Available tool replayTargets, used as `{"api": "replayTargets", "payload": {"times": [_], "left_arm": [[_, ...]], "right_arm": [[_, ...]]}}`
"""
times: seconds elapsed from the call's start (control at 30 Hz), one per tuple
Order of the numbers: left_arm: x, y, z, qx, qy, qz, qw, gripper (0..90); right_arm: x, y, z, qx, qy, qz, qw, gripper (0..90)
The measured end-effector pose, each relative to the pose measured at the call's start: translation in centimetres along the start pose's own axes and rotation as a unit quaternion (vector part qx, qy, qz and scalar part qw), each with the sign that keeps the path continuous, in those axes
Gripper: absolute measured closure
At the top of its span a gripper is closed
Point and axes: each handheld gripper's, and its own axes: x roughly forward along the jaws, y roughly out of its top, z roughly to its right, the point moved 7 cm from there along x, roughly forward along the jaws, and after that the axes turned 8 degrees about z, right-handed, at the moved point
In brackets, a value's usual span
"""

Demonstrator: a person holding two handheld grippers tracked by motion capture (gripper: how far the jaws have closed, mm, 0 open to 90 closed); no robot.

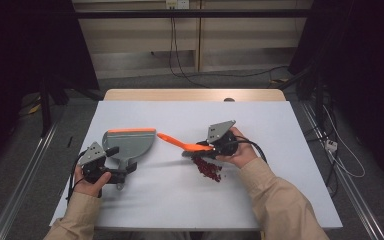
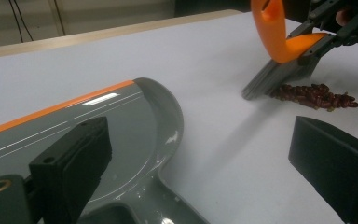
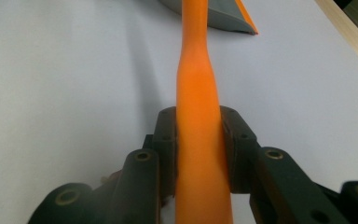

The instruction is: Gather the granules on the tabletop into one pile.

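Observation:
A grey dustpan (image 1: 130,145) with an orange front lip lies flat on the white table, its handle pointing toward the person. My left gripper (image 1: 117,176) sits at that handle with its jaws wide apart; in the left gripper view (image 2: 198,140) the dustpan (image 2: 98,126) lies between and beyond them, untouched by the pads. My right gripper (image 1: 211,147) is shut on the orange handle of a small brush (image 1: 180,143), pads pressing both sides (image 3: 199,126). The brush's grey bristles (image 2: 279,79) rest on the table beside a small pile of red beans (image 1: 209,169) (image 2: 314,95).
The white tabletop (image 1: 280,175) sits on a wooden table whose far edge (image 1: 195,94) shows beyond it. Cables trail from both grippers. Dark stands and floor cables surround the table.

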Motion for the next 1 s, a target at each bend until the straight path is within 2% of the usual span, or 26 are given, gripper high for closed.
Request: {"api": "replayTargets", "payload": {"times": [0.33,0.5,0.7,0.77,0.8,1.0], "left_arm": [[0.0,0.0,0.0,0.001,0.0,0.0,1.0,5.6],[0.0,0.0,0.1,0.001,-0.001,0.0,1.0,5.6],[0.0,0.0,0.1,0.001,-0.001,0.0,1.0,5.6],[0.0,0.0,0.1,0.003,-0.003,0.0,1.0,5.6],[0.1,0.0,0.1,0.002,-0.003,0.0,1.0,5.6],[0.1,0.0,0.2,0.005,-0.003,-0.002,1.0,5.6]], "right_arm": [[-0.9,-0.1,-0.6,0.012,0.004,0.009,0.9999,71.4],[-1.5,0.2,0.3,0.041,-0.028,0.029,0.9984,71.4],[-2.5,-1.1,1.1,0.067,-0.073,0.012,0.995,71.4],[-2.6,-1.8,1.0,0.077,-0.075,0.008,0.9941,71.3],[-2.6,-1.8,0.8,0.09,-0.072,0.017,0.9932,71.4],[-2.0,-0.9,-0.9,0.063,-0.062,0.004,0.9961,71.4]]}}
